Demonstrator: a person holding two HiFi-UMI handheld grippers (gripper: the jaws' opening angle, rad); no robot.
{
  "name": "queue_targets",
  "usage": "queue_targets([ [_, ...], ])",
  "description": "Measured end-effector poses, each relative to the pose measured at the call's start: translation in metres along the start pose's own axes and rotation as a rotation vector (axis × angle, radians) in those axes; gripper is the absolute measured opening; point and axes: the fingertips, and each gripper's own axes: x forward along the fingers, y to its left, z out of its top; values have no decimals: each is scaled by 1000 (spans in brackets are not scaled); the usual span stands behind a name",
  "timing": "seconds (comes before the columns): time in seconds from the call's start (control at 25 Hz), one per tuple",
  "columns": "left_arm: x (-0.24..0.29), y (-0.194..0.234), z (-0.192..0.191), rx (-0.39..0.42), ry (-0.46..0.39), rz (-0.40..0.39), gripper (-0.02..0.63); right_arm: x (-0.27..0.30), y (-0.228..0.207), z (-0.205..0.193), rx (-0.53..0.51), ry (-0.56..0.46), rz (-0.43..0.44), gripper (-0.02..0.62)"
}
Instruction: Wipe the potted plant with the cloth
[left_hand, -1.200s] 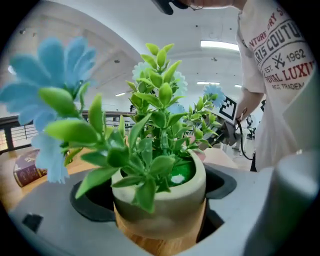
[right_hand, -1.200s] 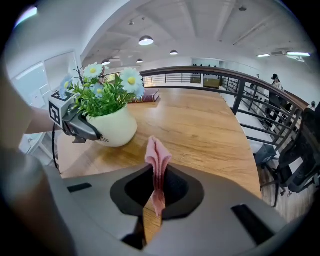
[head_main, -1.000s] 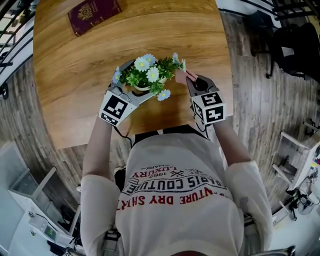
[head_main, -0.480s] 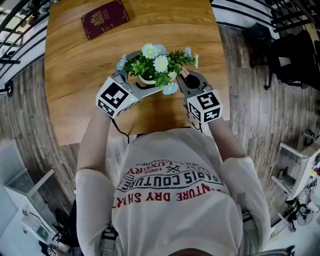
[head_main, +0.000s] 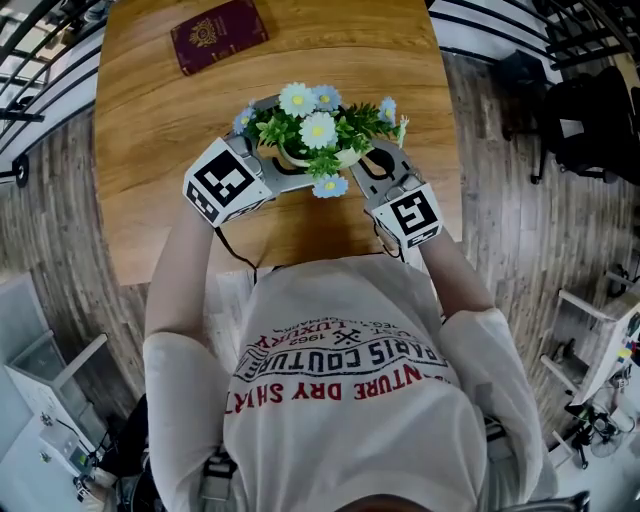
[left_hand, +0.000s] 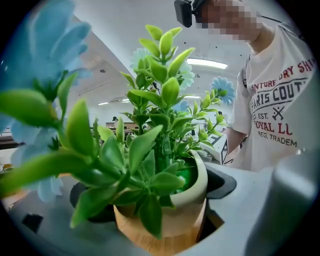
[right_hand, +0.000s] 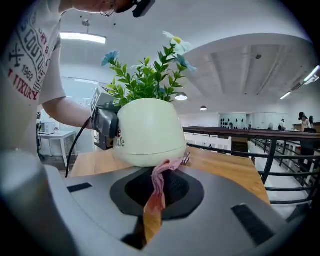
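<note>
Left gripper (head_main: 275, 150): closed around the potted plant (head_main: 310, 135), gripped at its pot.
Right gripper (head_main: 372, 160): clamped on pink cloth (right_hand: 159, 185), pressed against pot's lower side.
Plant: upright between both grippers, over wooden table (head_main: 150, 120).

R gripper (head_main: 378, 168) is brought in closer to the potted plant (head_main: 316, 132) vs 1 s ago. The cloth (right_hand: 156, 195), pink beside the leaves before, is now hidden under foliage in head view. L gripper (head_main: 270, 165) w/ plant is shifted slightly away from the person (head_main: 350, 390).
</note>
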Motion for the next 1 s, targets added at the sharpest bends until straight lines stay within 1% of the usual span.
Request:
queue_targets([
  [0.24,-6,7,4,-9,-23,-21,525,25,22,17,-33,-38,57,37],
  [0.44,-9,-3,13,-5,-25,-13,525,18,29,21,7,-83,55,37],
  [0.52,-12,-2,13,-7,-27,-10,525,20,31,18,9,-81,70,37],
  [0.68,-16,7,10,-15,-36,15,525,27,44,17,22,-77,126,37],
  [0.8,-20,13,10,-26,-47,34,525,30,50,19,60,-85,147,37],
  [1.0,-25,18,9,-21,-61,76,525,28,59,18,114,-91,177,37],
])
